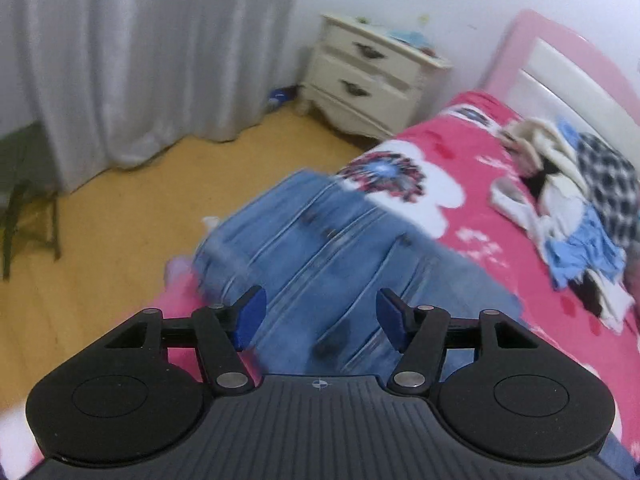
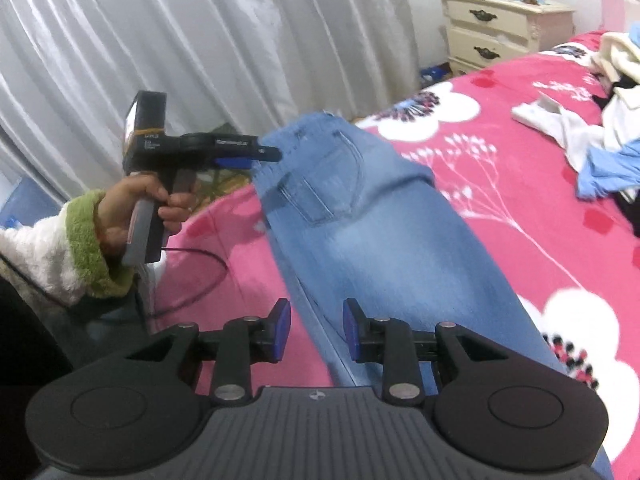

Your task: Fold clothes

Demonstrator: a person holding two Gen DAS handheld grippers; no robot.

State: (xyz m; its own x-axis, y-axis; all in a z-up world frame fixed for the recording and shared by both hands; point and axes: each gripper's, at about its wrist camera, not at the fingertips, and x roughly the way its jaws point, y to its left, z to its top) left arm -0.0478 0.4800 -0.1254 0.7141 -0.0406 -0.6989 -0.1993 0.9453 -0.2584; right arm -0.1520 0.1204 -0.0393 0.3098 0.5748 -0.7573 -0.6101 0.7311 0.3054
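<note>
Light blue jeans (image 1: 320, 240) lie stretched along the near side of a pink floral bed cover (image 1: 460, 168). My left gripper (image 1: 320, 316) hovers just over them, its blue pads wide apart and holding nothing. In the right wrist view the jeans (image 2: 380, 240) run from a back pocket (image 2: 332, 176) down to my right gripper (image 2: 316, 330). Its pads (image 2: 282, 330) stand apart, with the jeans' folded edge in the gap and not pinched. A hand (image 2: 132, 212) in a white and green sleeve holds the left gripper (image 2: 264, 155) side-on at the jeans' waist end.
A heap of mixed clothes (image 1: 576, 200) lies near the pink headboard (image 1: 532, 40). A cream nightstand (image 1: 368, 76) stands by the wall, and grey curtains (image 1: 140, 60) hang over a wooden floor (image 1: 100, 240). A black cable (image 2: 200, 276) loops over the bed's edge.
</note>
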